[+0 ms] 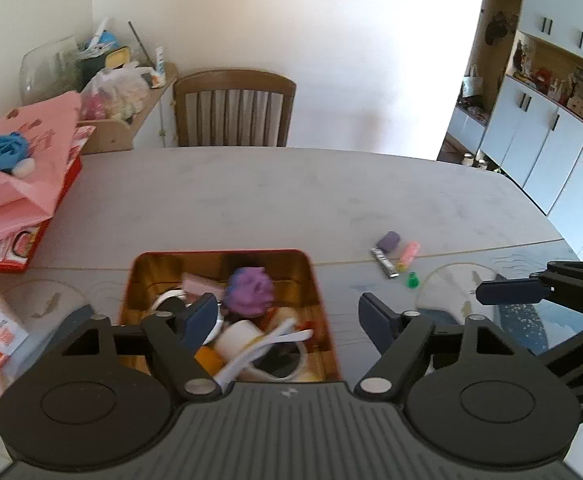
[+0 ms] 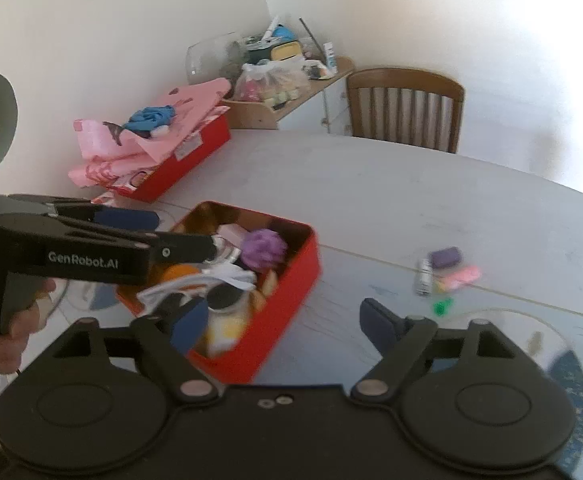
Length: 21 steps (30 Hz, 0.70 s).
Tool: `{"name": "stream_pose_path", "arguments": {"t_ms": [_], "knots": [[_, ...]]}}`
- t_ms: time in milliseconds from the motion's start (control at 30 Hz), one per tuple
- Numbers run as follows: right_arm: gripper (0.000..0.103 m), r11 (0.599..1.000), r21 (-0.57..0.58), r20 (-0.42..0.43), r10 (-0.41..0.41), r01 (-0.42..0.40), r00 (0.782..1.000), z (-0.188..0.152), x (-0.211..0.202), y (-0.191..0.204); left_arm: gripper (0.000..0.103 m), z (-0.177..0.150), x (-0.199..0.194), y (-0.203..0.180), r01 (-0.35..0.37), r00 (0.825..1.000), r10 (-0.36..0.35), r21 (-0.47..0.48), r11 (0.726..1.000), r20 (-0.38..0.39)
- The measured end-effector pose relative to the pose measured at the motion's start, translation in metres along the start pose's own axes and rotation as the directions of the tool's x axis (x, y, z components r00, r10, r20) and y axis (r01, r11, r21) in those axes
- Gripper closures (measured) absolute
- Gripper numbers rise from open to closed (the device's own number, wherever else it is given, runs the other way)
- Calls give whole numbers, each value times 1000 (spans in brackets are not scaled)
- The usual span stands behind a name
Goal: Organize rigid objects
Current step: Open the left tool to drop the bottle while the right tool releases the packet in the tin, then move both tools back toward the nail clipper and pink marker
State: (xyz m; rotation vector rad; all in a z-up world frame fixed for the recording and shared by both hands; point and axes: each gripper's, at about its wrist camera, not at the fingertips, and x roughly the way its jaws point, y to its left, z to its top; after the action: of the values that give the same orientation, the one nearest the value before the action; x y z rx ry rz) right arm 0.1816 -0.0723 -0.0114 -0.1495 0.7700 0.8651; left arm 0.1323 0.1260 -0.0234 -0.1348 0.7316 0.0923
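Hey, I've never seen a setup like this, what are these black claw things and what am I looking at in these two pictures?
There is no robot here. A person holds a two-finger gripper in each hand, and each gripper carries a wide-angle camera looking forward along its fingers. One picture comes from the left gripper, the other from the right gripper. Both are open and hold nothing. In the right view you can see the left gripper from the side, with the person's hand on its handle. On the table stands a red tin already full of small things, including a purple ball. Beside it lie a purple block, a pink piece, a silver tube and a small green piece.
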Motion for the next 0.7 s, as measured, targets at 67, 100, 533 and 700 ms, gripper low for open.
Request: {"name": "stream_pose_path", "arguments": {"t_ms": [67,100,533,700], "knots": [[13,1000,1,1,-7,7,1000,-4,-6,-9,21,1,3,-12,7,1000,-7,3,1000,5],[10,1000,2,5,-15,15,1000,-6,-10,-14,21,1,4,-18,11,1000,-12,3,1000,7],[0,996,8,7,-87,87,996,-29,-32,-91,19,8,43,-87,1,1000,-1,-23,1000,-10],[0,996,2,-9,-84,84,996,-35,-27,-112,19,15,72,-105,-19,999,18,-28,999,-41]]}}
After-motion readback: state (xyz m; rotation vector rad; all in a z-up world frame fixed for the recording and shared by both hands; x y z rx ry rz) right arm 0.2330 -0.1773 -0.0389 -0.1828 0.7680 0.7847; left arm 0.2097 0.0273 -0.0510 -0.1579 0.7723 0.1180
